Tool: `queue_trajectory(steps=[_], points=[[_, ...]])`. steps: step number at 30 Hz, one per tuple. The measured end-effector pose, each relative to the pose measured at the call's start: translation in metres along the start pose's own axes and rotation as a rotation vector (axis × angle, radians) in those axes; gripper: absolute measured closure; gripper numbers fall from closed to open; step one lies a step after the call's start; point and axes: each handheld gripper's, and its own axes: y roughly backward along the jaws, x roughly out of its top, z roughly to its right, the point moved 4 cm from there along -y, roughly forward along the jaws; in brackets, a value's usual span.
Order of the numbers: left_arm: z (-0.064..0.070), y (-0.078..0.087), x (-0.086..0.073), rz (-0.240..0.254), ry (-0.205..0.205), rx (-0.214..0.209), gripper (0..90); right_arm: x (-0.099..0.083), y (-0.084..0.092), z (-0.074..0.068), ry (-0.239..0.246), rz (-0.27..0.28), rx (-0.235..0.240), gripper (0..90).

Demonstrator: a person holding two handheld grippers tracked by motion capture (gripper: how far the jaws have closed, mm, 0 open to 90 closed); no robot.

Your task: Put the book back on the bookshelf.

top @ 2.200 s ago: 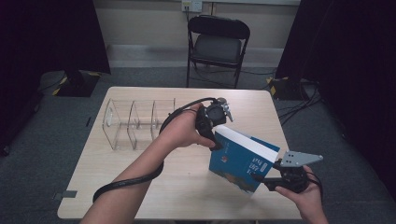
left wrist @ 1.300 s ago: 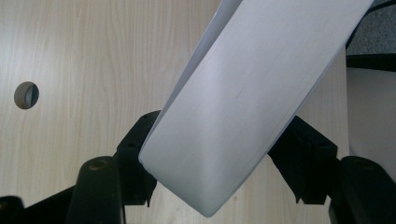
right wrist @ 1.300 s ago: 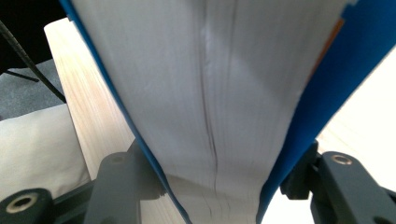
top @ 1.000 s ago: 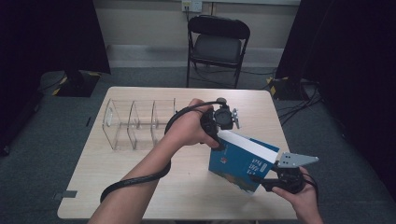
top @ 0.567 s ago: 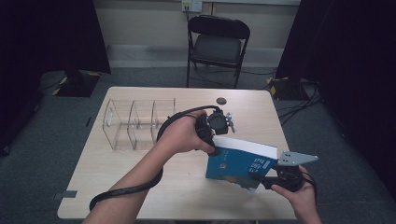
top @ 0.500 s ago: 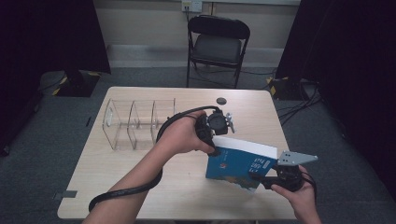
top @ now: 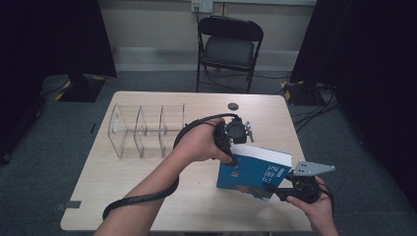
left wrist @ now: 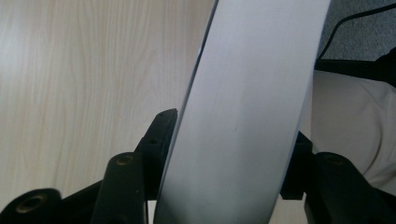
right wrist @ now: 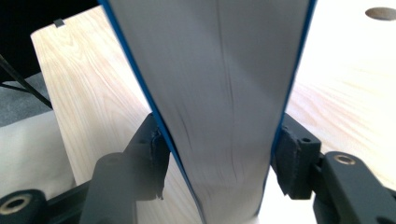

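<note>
Blue book [top: 253, 174], held tilted above the worktop [top: 147, 196] near its right edge, is pinched by left claw [top: 235, 158] and right claw [top: 281, 192]; transfer toward the clear organiser [top: 147, 130] is judged next.

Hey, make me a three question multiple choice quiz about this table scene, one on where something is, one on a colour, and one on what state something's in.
1. Where does the clear acrylic organizer stand on the table in the high view?
A. left part
B. right edge
C. near edge

2. What colour is the cover of the book?
A. red
B. blue
C. green

3. How is the book held?
A. lying flat, untouched
B. by the left gripper alone
C. clamped by both grippers

Answers:
1. A, it stands left of the left gripper.
2. B, the high view shows a blue cover and the right gripper view blue edges.
3. C, the jaws of the left gripper and of the right gripper each press on the book's two sides.
</note>
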Motion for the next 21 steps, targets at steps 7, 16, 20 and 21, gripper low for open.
queue_trajectory(steps=[7,16,20,21], points=[[0.008,0.002,-0.002,-0.024,0.033,0.005,58.8,-0.011,-0.003,0.004,-0.01,0.001,-0.006,36.0],[0.009,0.005,-0.004,-0.089,0.133,0.044,61.1,-0.029,-0.004,0.008,-0.027,-0.027,-0.05,32.5],[0.003,0.011,-0.019,-0.102,0.219,0.042,61.5,-0.042,-0.007,0.016,-0.071,-0.028,-0.069,30.9],[0.003,0.014,-0.025,-0.105,0.229,0.041,61.6,-0.045,-0.008,0.018,-0.079,-0.035,-0.077,30.9]])
